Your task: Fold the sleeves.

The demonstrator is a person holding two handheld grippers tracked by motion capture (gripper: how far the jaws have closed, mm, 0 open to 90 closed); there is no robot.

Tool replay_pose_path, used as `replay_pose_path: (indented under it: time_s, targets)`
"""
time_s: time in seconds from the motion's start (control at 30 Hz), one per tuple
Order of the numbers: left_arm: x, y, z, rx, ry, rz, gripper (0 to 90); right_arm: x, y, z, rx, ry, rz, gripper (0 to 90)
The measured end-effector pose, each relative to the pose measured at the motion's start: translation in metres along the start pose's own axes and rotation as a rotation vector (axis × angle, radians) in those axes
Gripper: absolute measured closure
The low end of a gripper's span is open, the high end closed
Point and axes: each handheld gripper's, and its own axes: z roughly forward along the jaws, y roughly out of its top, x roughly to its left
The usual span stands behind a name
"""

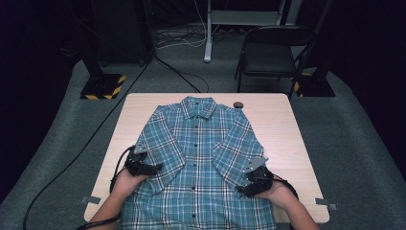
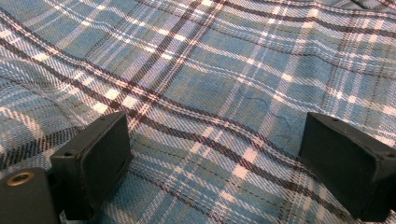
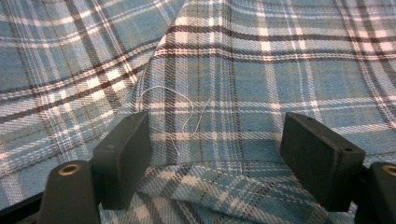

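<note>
lying flat on its back in the middle of the pale wooden table [image 1: 282, 120]: a blue and white checked cotton shirt [image 1: 198, 158], buttoned up, collar at the far end, both short sleeves folded in over the front. soft and floppy, light to lift, not slippery and not easy to break, but quick to wrinkle or slide out of its folds. probably best picked up by pinching a folded edge or a hem, where the cloth is double and thicker, and by two corners at once so nothing sags.

left gripper [image 1: 143, 167] low over the left folded sleeve, black jaws spread wide, only flat cloth [image 2: 210, 93] between them, nothing pinched. right gripper [image 1: 256, 182] low over the right folded sleeve, jaws also spread wide. in the right gripper view a folded edge of the cloth [image 3: 224, 177] between the pads, not squeezed, plus a loose white thread [image 3: 175, 116] on top.

small dark round thing [image 1: 238, 104] on the table near the collar, too small to name. grey carpet floor [image 1: 354, 143] all around, a black folding chair [image 1: 270, 52] behind the table, a black cable [image 1: 91, 143] across the floor, dark room at the back.
</note>
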Motion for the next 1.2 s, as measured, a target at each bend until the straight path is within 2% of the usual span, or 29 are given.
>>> replay_pose_path:
  time_s: [0.2,0.27,0.4,0.53,0.6,0.73,0.87,1.0,1.1,1.17,1.2]
  targets:
    - [-0.011,0.007,0.007,0.002,-0.026,0.033,8.7,-0.001,-0.001,-0.009,0.092,0.003,0.018,25.1]
    - [-0.012,0.007,0.007,0.001,-0.030,0.038,8.7,-0.002,0.001,-0.013,0.102,-0.004,0.040,27.4]
    - [-0.013,0.006,0.006,0.001,-0.033,0.040,8.8,-0.011,0.004,-0.018,-0.005,-0.048,0.142,20.7]
    - [-0.013,0.006,0.006,-0.001,-0.027,0.036,8.9,-0.019,0.006,-0.013,-0.043,-0.134,0.200,18.8]
    - [-0.014,0.006,0.006,-0.003,-0.022,0.031,8.8,-0.021,0.005,-0.006,-0.046,-0.147,0.208,17.7]
    - [-0.014,0.005,0.006,-0.003,-0.020,0.030,8.8,-0.022,0.004,0.005,0.012,-0.171,0.201,13.8]
    - [-0.015,0.004,0.005,-0.001,-0.019,0.027,8.8,-0.023,0.006,0.004,0.012,-0.191,0.225,12.4]
    - [-0.017,0.004,0.004,0.001,-0.020,0.030,8.1,-0.024,0.016,0.000,0.008,-0.193,0.237,12.1]
    - [-0.017,0.004,0.004,0.004,-0.027,0.032,7.7,-0.028,0.029,0.000,-0.003,-0.160,0.245,12.8]
    - [-0.017,0.005,0.004,0.007,-0.028,0.033,7.6,-0.032,0.037,0.004,0.017,-0.143,0.242,13.5]
    - [-0.017,0.005,0.004,0.007,-0.028,0.033,7.5,-0.036,0.042,0.008,0.032,-0.151,0.235,13.4]
